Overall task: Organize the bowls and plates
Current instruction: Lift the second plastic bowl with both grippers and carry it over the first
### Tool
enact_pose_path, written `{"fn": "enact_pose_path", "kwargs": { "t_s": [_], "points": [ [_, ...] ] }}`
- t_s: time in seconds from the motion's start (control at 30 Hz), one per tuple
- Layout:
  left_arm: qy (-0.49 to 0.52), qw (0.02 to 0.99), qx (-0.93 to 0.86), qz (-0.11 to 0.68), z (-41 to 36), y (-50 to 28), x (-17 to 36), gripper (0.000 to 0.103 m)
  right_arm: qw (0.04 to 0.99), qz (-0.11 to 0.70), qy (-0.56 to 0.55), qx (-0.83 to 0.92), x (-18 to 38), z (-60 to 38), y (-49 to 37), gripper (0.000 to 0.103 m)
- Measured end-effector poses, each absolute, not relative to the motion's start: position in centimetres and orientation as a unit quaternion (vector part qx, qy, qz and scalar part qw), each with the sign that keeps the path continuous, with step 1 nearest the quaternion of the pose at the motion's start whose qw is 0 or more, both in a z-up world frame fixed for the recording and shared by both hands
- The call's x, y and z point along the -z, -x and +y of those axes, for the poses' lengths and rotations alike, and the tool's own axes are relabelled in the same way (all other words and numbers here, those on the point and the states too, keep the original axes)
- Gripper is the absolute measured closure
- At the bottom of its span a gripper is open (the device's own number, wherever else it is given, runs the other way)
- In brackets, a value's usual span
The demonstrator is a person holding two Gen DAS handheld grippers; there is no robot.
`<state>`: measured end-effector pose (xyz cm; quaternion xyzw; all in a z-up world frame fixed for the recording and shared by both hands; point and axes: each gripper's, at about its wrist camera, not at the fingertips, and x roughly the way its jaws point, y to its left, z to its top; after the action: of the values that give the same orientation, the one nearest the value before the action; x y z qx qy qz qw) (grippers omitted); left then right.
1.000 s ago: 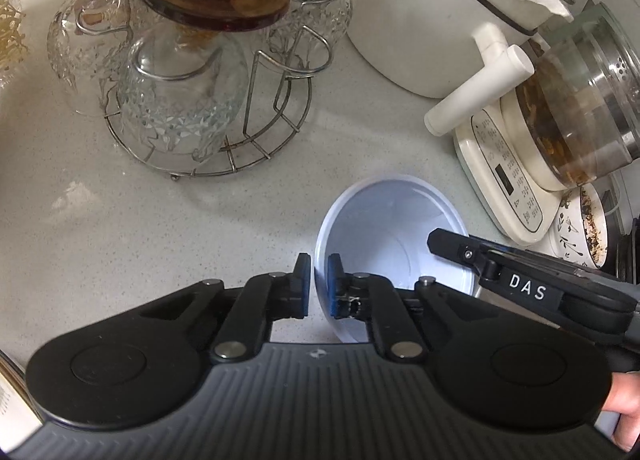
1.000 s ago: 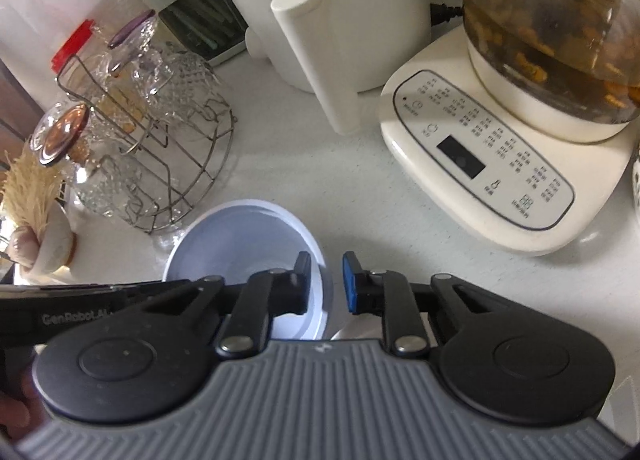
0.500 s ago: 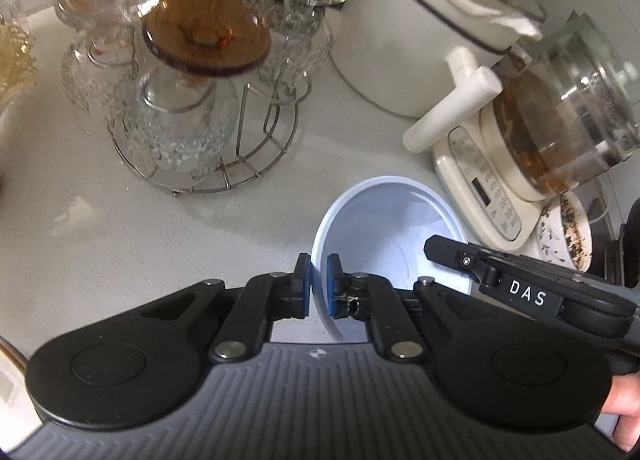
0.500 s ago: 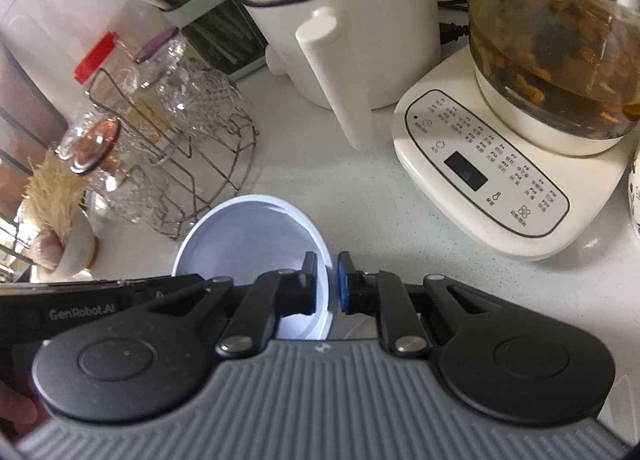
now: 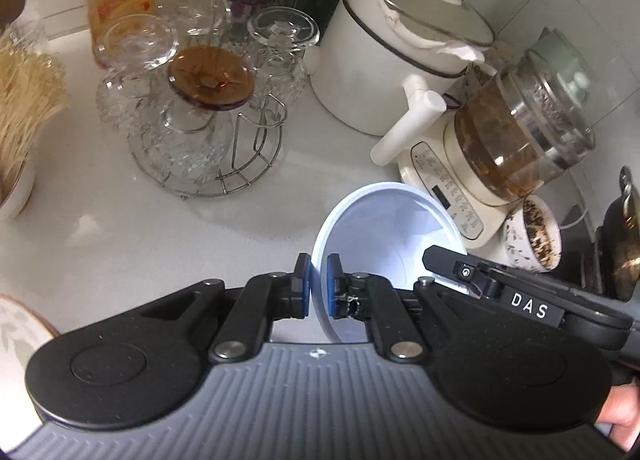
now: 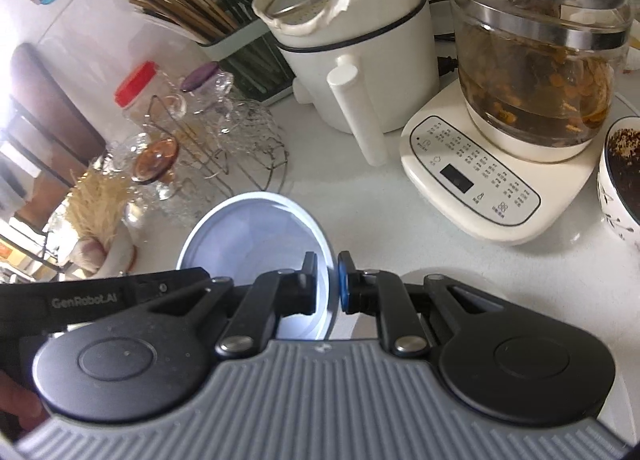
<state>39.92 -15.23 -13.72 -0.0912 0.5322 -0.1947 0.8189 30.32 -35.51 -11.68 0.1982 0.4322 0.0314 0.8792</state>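
In the left wrist view, the left gripper (image 5: pixel 318 292) is clamped on the left rim of a white bowl (image 5: pixel 384 228), one blue pad outside the wall and one inside, so the bowl hangs tilted above the pale countertop (image 5: pixel 120 236) with its mouth facing the camera. The right gripper (image 5: pixel 436 256) reaches in from the right, its black finger lying across the bowl's right rim. Farther off, a wire rack (image 5: pixel 224 164) of upturned glass cups stands to the left, a white lidded pot (image 5: pixel 400 60) in the middle, and a glass kettle (image 5: pixel 524 128) on its cream base to the right, with a patterned cup (image 5: pixel 532 236) just beside that base. In the right wrist view, the right gripper (image 6: pixel 327 280) pinches the bowl's (image 6: pixel 256 232) right rim between its closed fingers, and the left gripper's arm (image 6: pixel 104 296) comes in from the left at the bowl's opposite edge. Beyond are the rack (image 6: pixel 224 148) at left, a chopstick holder (image 6: pixel 224 32) behind it, the pot (image 6: pixel 360 40) at centre and the kettle (image 6: pixel 536 60) at right.
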Motion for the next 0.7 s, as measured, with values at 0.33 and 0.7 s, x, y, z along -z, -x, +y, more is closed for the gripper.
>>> {"fn": "enact_pose_path", "kwargs": {
  "t_s": [0.33, 0.7],
  "points": [
    [0.088, 0.83, 0.201, 0.513, -12.6, -38.0, 11.0, 0.094, 0.889, 0.408, -0.202, -0.044, 9.8, -33.4, -28.1, 0.09],
    [0.088, 0.841, 0.198, 0.496, -8.4, -36.5, 9.5, 0.094, 0.895, 0.395, -0.198, -0.065, 8.8, -29.9, -27.1, 0.089]
  ]
}}
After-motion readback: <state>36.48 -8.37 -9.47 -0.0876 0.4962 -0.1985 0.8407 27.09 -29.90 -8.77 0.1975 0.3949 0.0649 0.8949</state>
